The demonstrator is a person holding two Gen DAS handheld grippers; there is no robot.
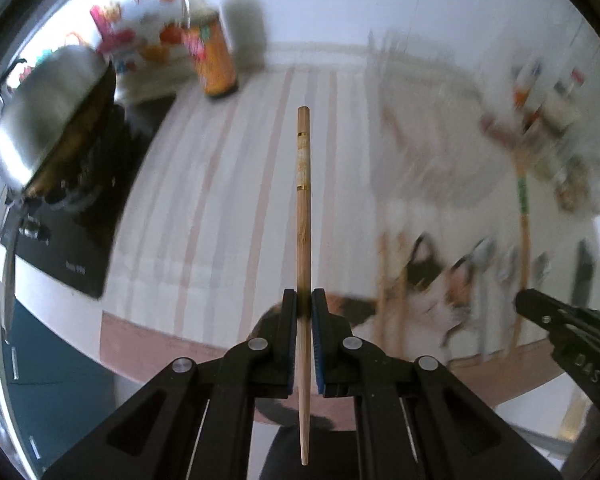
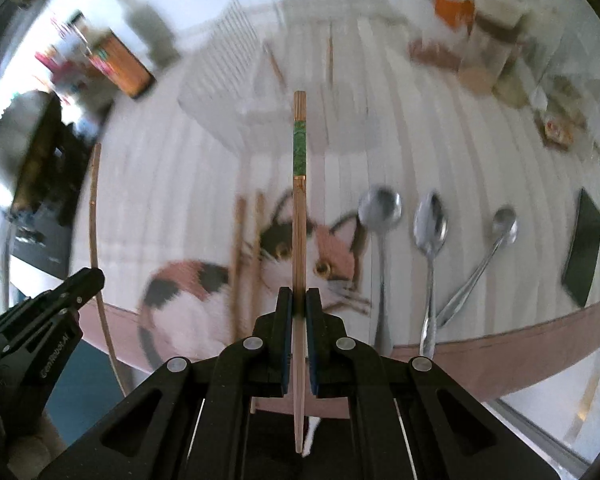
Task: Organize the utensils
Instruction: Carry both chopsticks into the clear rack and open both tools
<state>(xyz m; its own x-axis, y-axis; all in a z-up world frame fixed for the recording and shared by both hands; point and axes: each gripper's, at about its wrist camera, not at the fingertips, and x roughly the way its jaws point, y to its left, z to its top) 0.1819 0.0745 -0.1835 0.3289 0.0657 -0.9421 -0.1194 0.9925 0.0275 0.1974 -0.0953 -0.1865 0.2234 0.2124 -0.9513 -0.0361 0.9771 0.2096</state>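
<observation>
1. Basically both grippers carry one chopstick each. The left gripper (image 1: 304,304) has its jaws pinching a plain chopstick (image 1: 303,208) with thin gold rings; the right gripper (image 2: 299,300) has its jaws pinching a green-banded chopstick (image 2: 299,216). Each stick runs straight ahead between the jaws, with its tail sticking back past them.
2. Risk: each grip is a narrow pinch low on a long stick, so a fast swing could pivot it or let it slide out. Both views are motion-blurred, so I judge the grippers are moving quickly.
3. Risk: ahead of the right jaws sits a white slatted rack (image 2: 224,92), probably the drop spot. A tilted stick could catch a slat or miss the slot.
4. Risk: below the right jaws more chopsticks (image 2: 236,264) lie loose on the cat-print mat (image 2: 332,248), and three spoons (image 2: 430,232) lie to their right. A low pass could knock them off the worktop edge.
5. Risk: the two sticks don't match, so pairing could go wrong.
6. Writing: "GenRobot.AI" on the left gripper's side in the right view, and "DAS" on the right gripper's side in the left view. The orange bottle's (image 1: 212,56) label is too blurred to read.
</observation>
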